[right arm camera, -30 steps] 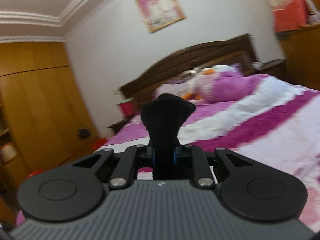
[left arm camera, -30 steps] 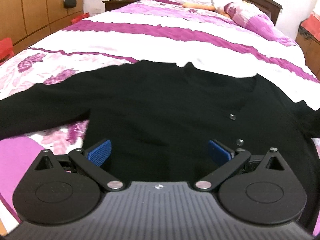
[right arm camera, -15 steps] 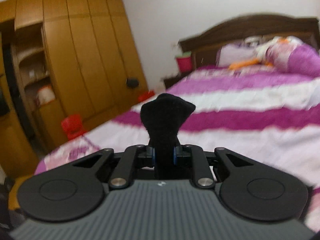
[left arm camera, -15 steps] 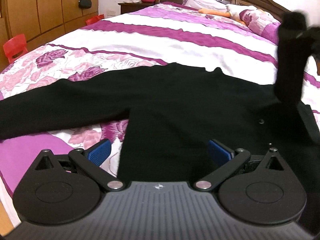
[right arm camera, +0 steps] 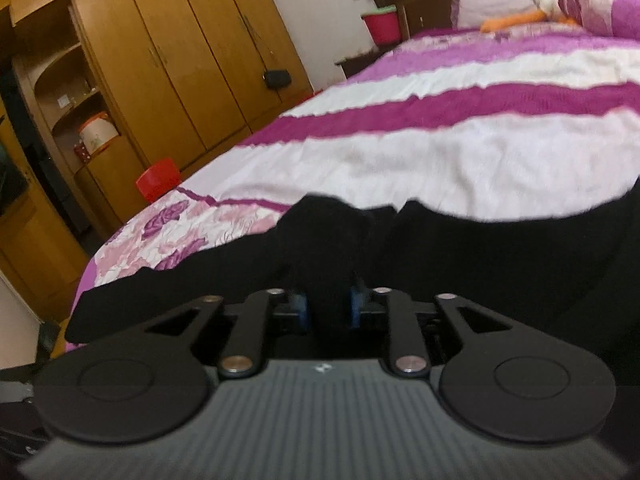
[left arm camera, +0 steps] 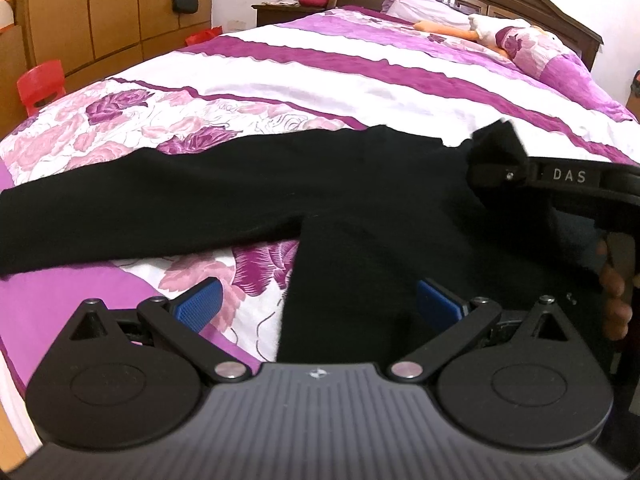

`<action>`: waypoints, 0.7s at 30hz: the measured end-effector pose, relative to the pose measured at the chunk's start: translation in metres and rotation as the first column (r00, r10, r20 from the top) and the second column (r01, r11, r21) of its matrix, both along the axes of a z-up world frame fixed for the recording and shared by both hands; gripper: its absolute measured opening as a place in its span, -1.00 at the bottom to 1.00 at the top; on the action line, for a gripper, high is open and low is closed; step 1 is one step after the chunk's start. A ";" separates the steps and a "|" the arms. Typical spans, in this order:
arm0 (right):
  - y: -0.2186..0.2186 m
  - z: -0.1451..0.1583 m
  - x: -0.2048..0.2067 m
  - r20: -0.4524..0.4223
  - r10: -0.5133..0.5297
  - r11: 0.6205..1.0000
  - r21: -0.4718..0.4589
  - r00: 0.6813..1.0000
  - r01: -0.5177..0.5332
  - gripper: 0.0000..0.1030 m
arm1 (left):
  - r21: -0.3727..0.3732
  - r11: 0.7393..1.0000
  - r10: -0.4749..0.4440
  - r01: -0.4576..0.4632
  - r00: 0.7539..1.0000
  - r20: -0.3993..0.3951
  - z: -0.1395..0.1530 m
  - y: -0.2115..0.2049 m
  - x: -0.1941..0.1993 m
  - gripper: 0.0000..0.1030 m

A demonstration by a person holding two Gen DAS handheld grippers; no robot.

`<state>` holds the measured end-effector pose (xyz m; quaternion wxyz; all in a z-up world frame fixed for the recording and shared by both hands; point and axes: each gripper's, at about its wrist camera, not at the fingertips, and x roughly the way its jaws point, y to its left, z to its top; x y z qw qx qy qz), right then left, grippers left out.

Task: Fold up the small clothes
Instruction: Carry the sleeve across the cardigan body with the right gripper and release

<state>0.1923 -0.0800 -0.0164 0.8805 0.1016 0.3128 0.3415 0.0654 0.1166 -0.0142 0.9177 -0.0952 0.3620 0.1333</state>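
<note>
A black cardigan (left arm camera: 360,216) lies spread front-up across the foot of the bed (left arm camera: 320,80), one sleeve (left arm camera: 120,208) stretched flat to the side, presumably so it can be folded in tidy panels. The right hand-held gripper (right arm camera: 326,306) has the other sleeve's cuff (right arm camera: 324,224) between its pads, brought over the body for the first fold; its jaws have just been opening, so whether they press it now I cannot tell. The left hand-held gripper (left arm camera: 316,300) hovers spread wide and empty above the hem, likely ready to steady the cloth.

Matt black knit cardigan (left arm camera: 360,208); soft quilted cloth bedspread (left arm camera: 320,80); glossy varnished wooden wardrobe (right arm camera: 168,60); hand-held gripper (left arm camera: 318,304), matt ribbed plastic.
</note>
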 end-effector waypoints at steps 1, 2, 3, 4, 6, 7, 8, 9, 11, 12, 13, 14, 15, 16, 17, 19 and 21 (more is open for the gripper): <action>0.001 0.001 -0.003 -0.010 -0.001 1.000 0.005 1.000 0.001 -0.31 | 0.001 1.000 0.003 -0.003 1.000 0.000 0.000 0.000 0.000 1.00; 0.004 -0.001 -0.003 -0.015 -0.001 1.000 0.008 1.000 0.001 -0.13 | 0.001 1.000 0.004 -0.004 1.000 0.000 0.000 0.001 -0.001 1.00; 0.004 0.001 -0.006 -0.017 -0.004 1.000 0.012 1.000 0.004 0.04 | 0.001 1.000 0.005 -0.005 1.000 0.001 0.001 0.001 -0.001 1.00; 0.003 0.004 -0.008 -0.012 -0.010 1.000 0.016 1.000 0.011 0.09 | 0.001 1.000 0.005 -0.005 1.000 0.003 0.001 0.001 -0.001 1.00; -0.003 0.009 -0.013 -0.001 -0.020 1.000 0.021 1.000 0.020 0.15 | 0.001 1.000 0.005 -0.005 1.000 0.009 0.003 0.001 -0.001 1.00; -0.006 0.012 -0.015 -0.001 -0.022 0.999 0.024 1.000 0.022 0.15 | 0.001 1.000 0.005 -0.005 1.000 0.012 0.004 0.001 -0.002 1.00; -0.011 0.015 -0.017 -0.003 -0.024 0.999 0.029 1.000 0.024 0.15 | 0.001 1.000 0.005 -0.005 1.000 0.014 0.005 0.001 -0.001 1.00; -0.018 0.019 -0.019 -0.005 -0.030 0.999 0.033 1.000 0.030 0.15 | 0.000 1.000 0.003 -0.003 1.000 0.019 0.006 0.001 -0.001 1.00; -0.031 0.025 -0.021 0.003 -0.046 0.998 0.030 0.999 0.046 0.15 | 0.003 1.000 -0.004 0.004 1.000 0.029 0.008 -0.001 0.001 1.00; -0.040 0.028 -0.023 0.012 -0.059 0.998 0.023 0.998 0.059 0.15 | 0.007 1.000 -0.012 0.012 0.999 0.037 0.009 -0.002 0.003 1.00; -0.050 0.031 -0.025 0.021 -0.075 0.997 0.014 0.997 0.075 0.15 | 0.012 1.000 -0.020 0.019 0.999 0.045 0.010 -0.004 0.007 1.00; -0.058 0.033 -0.026 0.026 -0.091 0.996 0.006 0.996 0.091 0.15 | 0.018 1.000 -0.026 0.025 0.998 0.049 0.011 -0.004 0.010 1.00; -0.066 0.035 -0.028 0.031 -0.106 0.994 -0.002 0.994 0.106 0.15 | 0.023 0.999 -0.034 0.033 0.998 0.053 0.011 -0.006 0.015 1.00; -0.075 0.036 -0.029 0.036 -0.126 0.992 -0.013 0.991 0.126 0.15 | 0.024 0.999 -0.043 0.042 0.997 0.061 0.012 -0.007 0.019 1.00; -0.086 0.037 -0.030 0.043 -0.154 0.987 -0.030 0.987 0.156 0.15 | 0.022 0.998 -0.055 0.053 0.996 0.070 0.013 -0.007 0.025 1.00; -0.103 0.037 -0.031 0.059 -0.206 0.975 -0.069 0.977 0.210 0.15 | 0.018 0.996 -0.085 0.084 0.992 0.092 0.016 -0.009 0.034 1.00; -0.124 0.035 -0.031 0.070 -0.270 0.956 -0.098 0.960 0.275 0.15 | 0.011 0.991 -0.132 0.132 0.983 0.129 0.018 -0.011 0.044 0.97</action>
